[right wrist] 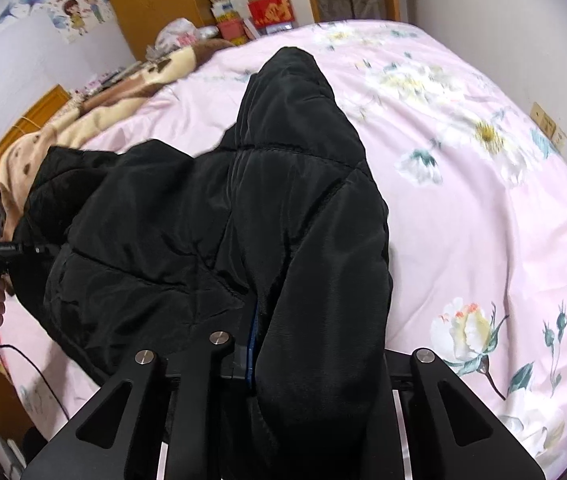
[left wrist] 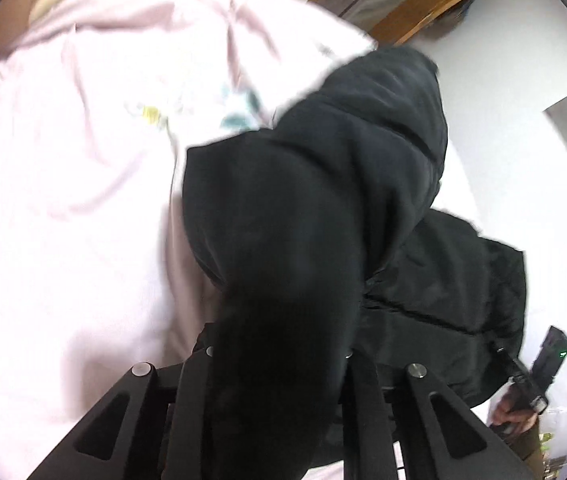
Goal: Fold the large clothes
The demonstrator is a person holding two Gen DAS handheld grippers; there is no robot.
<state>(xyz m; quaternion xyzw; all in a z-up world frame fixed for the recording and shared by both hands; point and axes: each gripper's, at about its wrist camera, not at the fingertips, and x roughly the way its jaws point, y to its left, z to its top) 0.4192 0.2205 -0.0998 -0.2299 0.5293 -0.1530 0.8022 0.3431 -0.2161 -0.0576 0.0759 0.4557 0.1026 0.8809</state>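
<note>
Left wrist view: both grippers clamped on black jacket

Pink bedspread (left wrist: 63, 200) lies at left; the left gripper (left wrist: 279, 360) pinches the black jacket (left wrist: 323, 200) bunched over it. Right wrist view: the right gripper (right wrist: 303, 360) grips the jacket's edge, flowered bedspread at right.

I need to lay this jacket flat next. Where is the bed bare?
The pink floral quilt lies bare on the right of the black padded jacket, out to the bed's edge. The other side is crowded: a beige and brown blanket lies bunched there.
</note>
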